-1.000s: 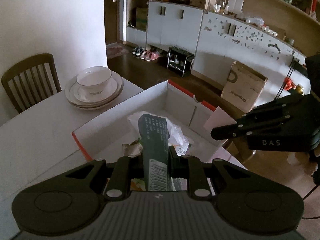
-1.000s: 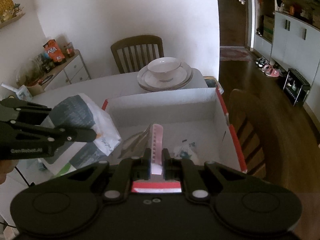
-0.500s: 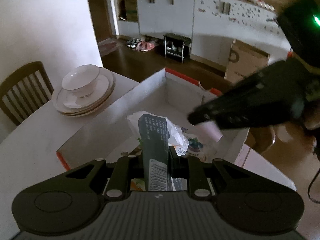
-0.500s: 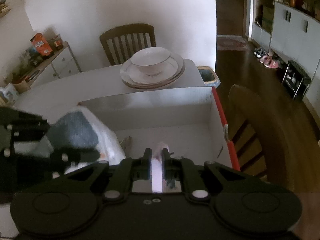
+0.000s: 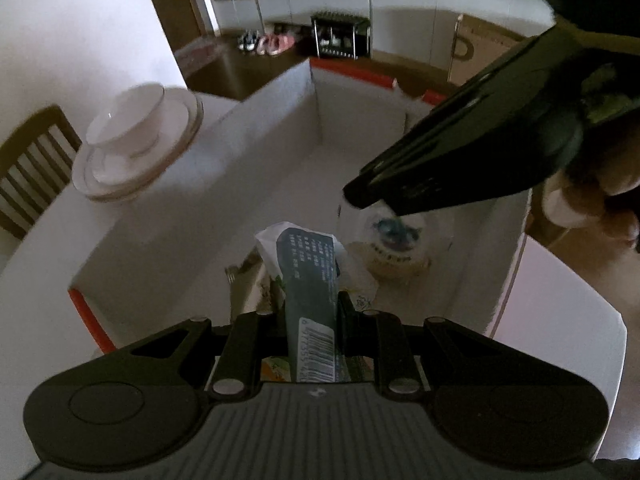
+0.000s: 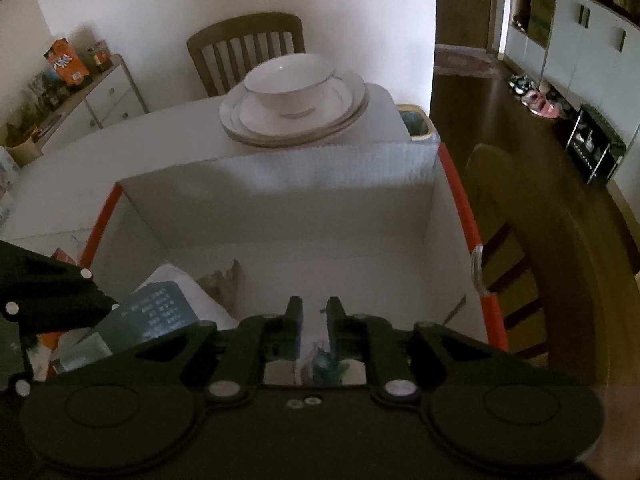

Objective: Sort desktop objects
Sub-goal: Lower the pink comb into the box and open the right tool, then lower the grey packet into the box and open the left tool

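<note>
A white surface (image 6: pixel 192 128) in a dim dining room carries stacked plates with a bowl (image 6: pixel 294 92) and an open box (image 6: pixel 280 196) with red edges. Both claws are seen over the box. The left claw (image 5: pixel 312 312) is clamped on a dark packet (image 5: pixel 310 276), held above wrappers on the box floor. The right claw (image 6: pixel 314 324) has just been opening; its jaws stand narrowly apart, with a pale wrapper (image 6: pixel 320 356) loose between them. The deposit appears under way. The right wrapper should be freed fully before lifting; the packet should be lowered within the walls, then released.
</note>
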The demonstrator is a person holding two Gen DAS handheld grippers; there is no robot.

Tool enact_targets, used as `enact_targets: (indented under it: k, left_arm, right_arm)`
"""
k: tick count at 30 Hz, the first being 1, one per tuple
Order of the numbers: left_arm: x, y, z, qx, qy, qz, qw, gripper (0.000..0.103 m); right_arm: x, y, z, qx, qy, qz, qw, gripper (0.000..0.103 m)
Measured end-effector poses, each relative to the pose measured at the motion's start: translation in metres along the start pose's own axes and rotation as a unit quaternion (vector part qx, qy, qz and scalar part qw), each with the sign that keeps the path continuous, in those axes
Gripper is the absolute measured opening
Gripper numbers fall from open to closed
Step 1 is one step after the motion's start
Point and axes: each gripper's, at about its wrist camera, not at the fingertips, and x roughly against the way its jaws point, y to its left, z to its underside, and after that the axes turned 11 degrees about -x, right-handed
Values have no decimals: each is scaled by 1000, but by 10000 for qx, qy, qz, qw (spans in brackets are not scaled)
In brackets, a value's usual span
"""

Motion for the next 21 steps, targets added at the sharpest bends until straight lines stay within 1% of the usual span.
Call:
enact_targets:
  k: [11,13,15,18,20,21]
  left_arm:
    - [-21,3,8,19,464,73,9989,18]
    - [-25,4,7,40,553,97,9984,18]
    - [-27,5,7,71,606,83,9981,20]
    - [-29,6,6,71,670,91,9977,25]
    - [-29,5,6,84,715,66,9974,28]
    - [-29,5,6,104,720,78,9973,30]
  right_arm:
    - [1,-12,10,-120,94,-147,9998,24]
    - [3,-13,12,-125,116,-173,9997,27]
    - [4,-13,13,-86,126,-177,9997,28]
    - [6,-14,16,-63,154,-202,9997,32]
    - [7,-15,17,-55,159,-198,9997,34]
    - [7,-16,18,-49,167,-211,9996,36]
